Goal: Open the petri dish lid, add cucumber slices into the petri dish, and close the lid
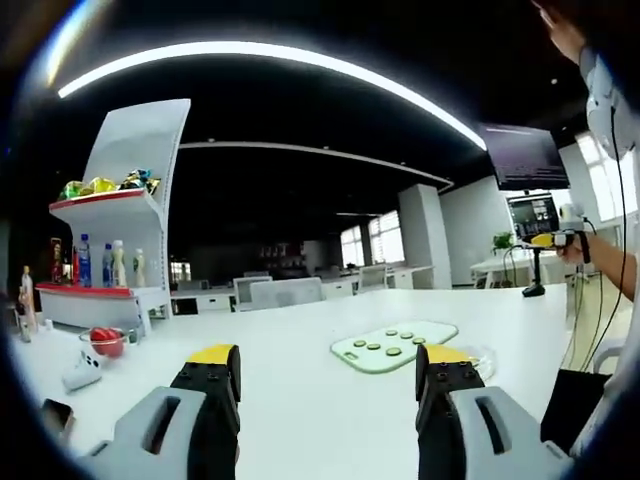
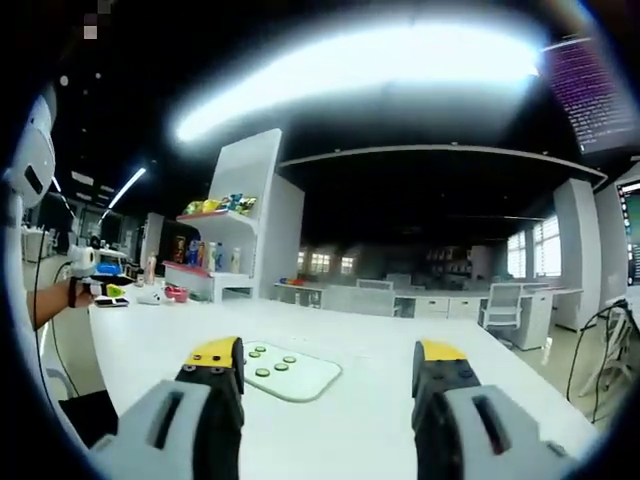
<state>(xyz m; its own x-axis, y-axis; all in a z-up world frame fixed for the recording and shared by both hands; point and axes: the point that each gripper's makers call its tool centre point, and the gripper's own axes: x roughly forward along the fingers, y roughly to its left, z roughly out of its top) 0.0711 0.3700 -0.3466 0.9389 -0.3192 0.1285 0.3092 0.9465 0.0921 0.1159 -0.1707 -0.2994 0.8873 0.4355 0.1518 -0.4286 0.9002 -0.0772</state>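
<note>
- Cucumber slices (image 1: 383, 345) lie on a pale cutting board (image 1: 440, 331) on the white surface (image 1: 300, 390), ahead of us; we judge them soft, moist and slippery, best pinched lightly at the edges.
- Petri dish (image 1: 478, 358): clear, just beside the board; light, brittle, lid taken by its rim.
- Left gripper (image 1: 328, 372): jaws spread, empty.
- Right gripper (image 2: 328, 368): jaws spread, empty.
</note>
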